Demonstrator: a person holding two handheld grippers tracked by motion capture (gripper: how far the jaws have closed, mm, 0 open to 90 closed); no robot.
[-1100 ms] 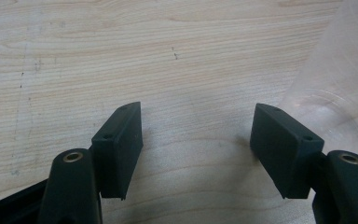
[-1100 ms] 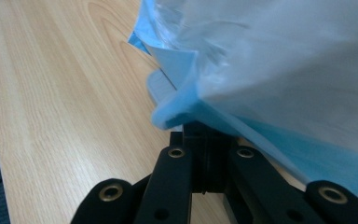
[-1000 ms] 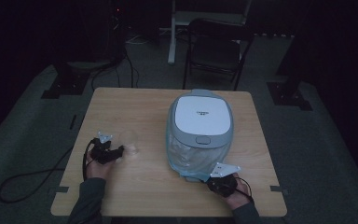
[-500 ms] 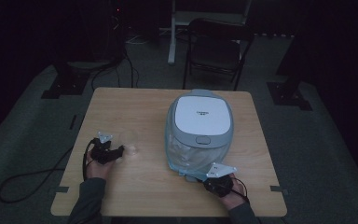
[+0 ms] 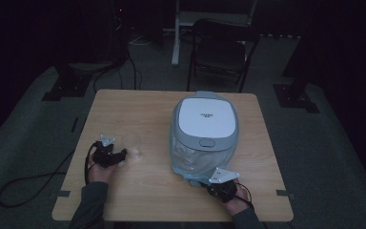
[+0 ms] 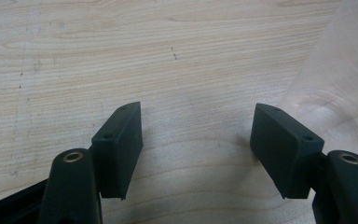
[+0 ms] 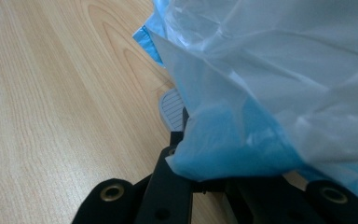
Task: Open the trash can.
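Note:
A white and grey appliance point(image 5: 206, 119) stands on the wooden table point(image 5: 138, 109), its lower part wrapped in a translucent blue-tinged plastic bag point(image 5: 190, 160). My right gripper point(image 5: 208, 183) sits at the bag's front edge. In the right gripper view the bag point(image 7: 270, 84) drapes over my right gripper point(image 7: 205, 179), whose jaws stand together on its hem. A grey foot point(image 7: 172, 109) of the appliance shows under the bag. My left gripper point(image 5: 124, 155) rests at the table's left, open point(image 6: 198, 149) with bare wood between its pads. A clear plastic cup point(image 5: 132, 143) stands just beside it point(image 6: 340, 79).
A dark folding chair point(image 5: 221, 47) and stand legs point(image 5: 181, 33) are behind the table's far edge. Cables point(image 5: 24, 186) trail over the grey floor at the left. Bare wood lies between the cup and the appliance.
My right hand has shifted slightly to the left along the bag's front edge. The left hand and the cup have stayed put.

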